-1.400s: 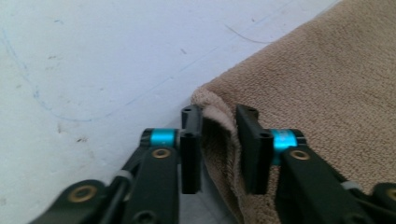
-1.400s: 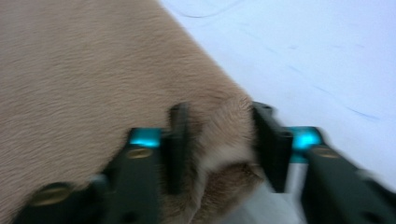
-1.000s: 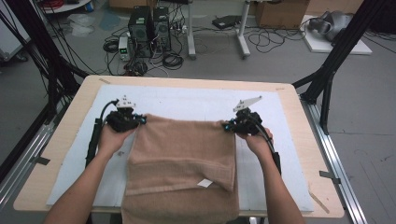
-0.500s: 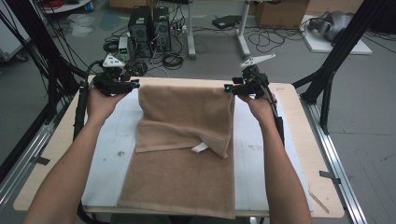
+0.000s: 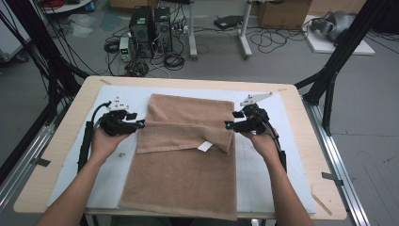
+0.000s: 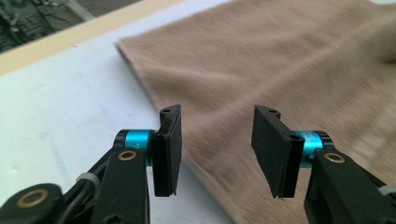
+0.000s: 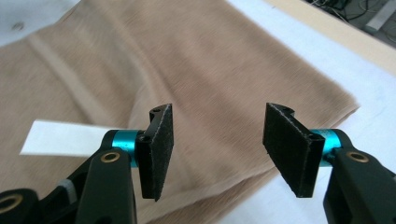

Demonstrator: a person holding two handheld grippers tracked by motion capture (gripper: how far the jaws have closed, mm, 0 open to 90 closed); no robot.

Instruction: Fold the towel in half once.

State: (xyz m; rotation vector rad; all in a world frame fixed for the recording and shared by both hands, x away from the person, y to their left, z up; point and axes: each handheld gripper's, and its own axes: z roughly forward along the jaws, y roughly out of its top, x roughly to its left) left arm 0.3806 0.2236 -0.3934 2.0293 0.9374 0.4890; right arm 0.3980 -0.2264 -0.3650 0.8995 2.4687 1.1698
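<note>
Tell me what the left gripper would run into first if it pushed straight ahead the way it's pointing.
The brown towel. The left gripper, whose jaws have just been opening with nothing pinched between them, points across the towel's left edge, so it would likely slide onto the flat cloth first, though how high the pads sit above it is unclear.

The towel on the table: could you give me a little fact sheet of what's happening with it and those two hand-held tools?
towel: brown, lying flat on a white mat, far part folded back toward the person, white tag showing
left gripper: at the towel's left edge, jaws have just been opening, nothing between them
right gripper: at the towel's right edge, jaws have just been opening, nothing between them
table: light wood
</note>
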